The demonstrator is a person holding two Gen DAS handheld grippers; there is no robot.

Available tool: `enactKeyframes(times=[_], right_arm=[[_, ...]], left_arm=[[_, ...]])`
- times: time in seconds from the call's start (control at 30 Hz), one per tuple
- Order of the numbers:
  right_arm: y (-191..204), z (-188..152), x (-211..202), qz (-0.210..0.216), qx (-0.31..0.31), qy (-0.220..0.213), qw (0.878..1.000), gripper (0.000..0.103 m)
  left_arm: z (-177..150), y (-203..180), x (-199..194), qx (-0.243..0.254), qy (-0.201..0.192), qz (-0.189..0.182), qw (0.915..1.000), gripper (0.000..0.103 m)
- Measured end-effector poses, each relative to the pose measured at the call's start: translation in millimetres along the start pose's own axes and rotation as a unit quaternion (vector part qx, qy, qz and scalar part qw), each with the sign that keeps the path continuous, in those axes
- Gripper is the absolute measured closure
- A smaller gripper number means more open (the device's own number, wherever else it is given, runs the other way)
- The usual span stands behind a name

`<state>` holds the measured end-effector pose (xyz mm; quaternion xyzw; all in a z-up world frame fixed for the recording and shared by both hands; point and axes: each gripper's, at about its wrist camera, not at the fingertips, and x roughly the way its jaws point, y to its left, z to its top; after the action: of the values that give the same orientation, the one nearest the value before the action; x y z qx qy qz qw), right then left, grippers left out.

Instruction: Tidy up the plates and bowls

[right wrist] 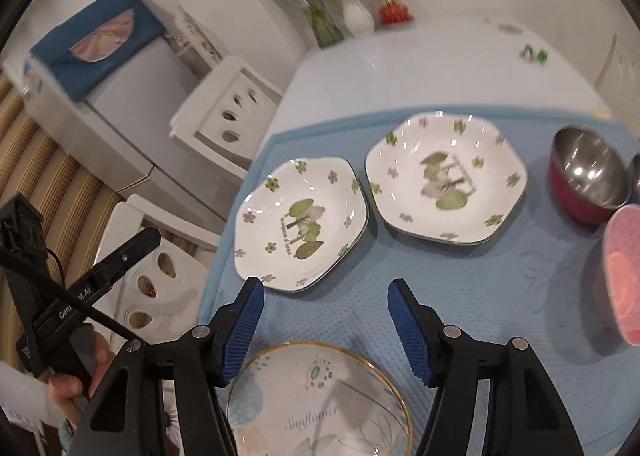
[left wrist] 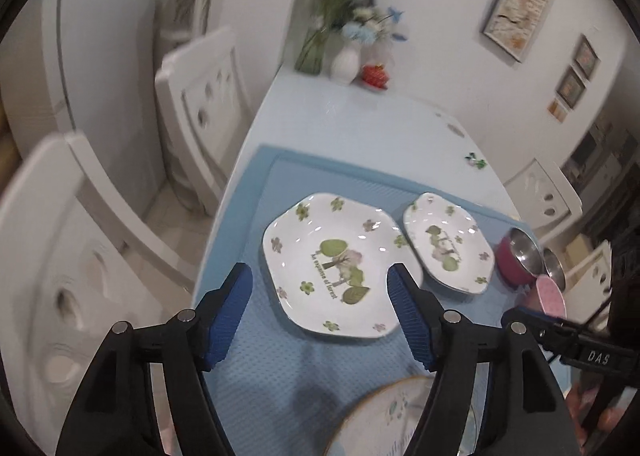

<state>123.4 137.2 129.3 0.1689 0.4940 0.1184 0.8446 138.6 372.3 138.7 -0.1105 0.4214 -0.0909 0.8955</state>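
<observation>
On the mat: two leaf plates (right wrist: pixel 300 224) (right wrist: pixel 444 180) side by side
fingers: left gripper (left wrist: pixel 320 316) and right gripper (right wrist: pixel 326 330) both spread, empty
risk: glossy rims could slip; bowls (right wrist: pixel 588 176) crowd nearby

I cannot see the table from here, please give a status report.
Left gripper and right gripper both open, nothing held. Two floral plates side by side on blue mat; round gold-rimmed plate nearest. Nothing in the way.

White chairs (left wrist: pixel 200 104) beside a table (left wrist: pixel 360 124), a blue mat (right wrist: pixel 460 296), blurred flowers in perhaps a vase (left wrist: pixel 345 62).
</observation>
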Motion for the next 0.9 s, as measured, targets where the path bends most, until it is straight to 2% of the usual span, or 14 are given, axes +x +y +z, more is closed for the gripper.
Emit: enactKeyframes(times=[0.1, 0.2, 0.23, 0.27, 0.3, 0.37, 0.43, 0.73, 0.9], right_arm=[[-2.5, 9.1, 21.6, -0.013, -0.002, 0.013, 1.0, 0.041], [-4.4, 18.6, 46.9, -0.026, -0.01, 0.029, 0.999, 0.041], [-5.2, 21.1, 56.0, -0.032, -0.011, 0.037, 0.999, 0.044], [-7.1, 23.0, 66.1, -0.033, -0.009, 0.047, 0.998, 0.051], [-8.8, 24.6, 73.3, -0.03, -0.005, 0.055, 0.998, 0.055], [-14.4, 26.6, 92.4, -0.033, 0.006, 0.075, 0.997, 0.057], [-18.8, 27.0, 103.3, -0.035, 0.014, 0.086, 0.996, 0.058], [-19.9, 28.8, 131.7, -0.044, -0.003, 0.105, 0.993, 0.06], [-11.6, 29.5, 136.9, -0.047, -0.016, 0.103, 0.993, 0.075]], left_arm=[[0.7, 12.9, 28.2, -0.024, 0.029, -0.011, 0.9992, 0.035], [-1.2, 22.1, 52.3, -0.04, 0.047, -0.008, 0.9981, 0.035], [-2.6, 24.4, 59.3, -0.044, 0.055, -0.006, 0.9975, 0.035], [-3.7, 26.8, 66.6, -0.048, 0.062, -0.005, 0.9969, 0.035], [-5.5, 29.0, 73.4, -0.053, 0.068, -0.005, 0.9963, 0.035], [-8.2, 30.9, 83.2, -0.053, 0.075, 0.006, 0.9958, 0.035], [-10.3, 30.4, 91.0, -0.044, 0.081, 0.032, 0.9952, 0.035], [-14.7, 27.7, 99.9, -0.022, 0.075, 0.089, 0.993, 0.035], [-15.5, 21.8, 100.7, 0.002, 0.068, 0.102, 0.9924, 0.035]])
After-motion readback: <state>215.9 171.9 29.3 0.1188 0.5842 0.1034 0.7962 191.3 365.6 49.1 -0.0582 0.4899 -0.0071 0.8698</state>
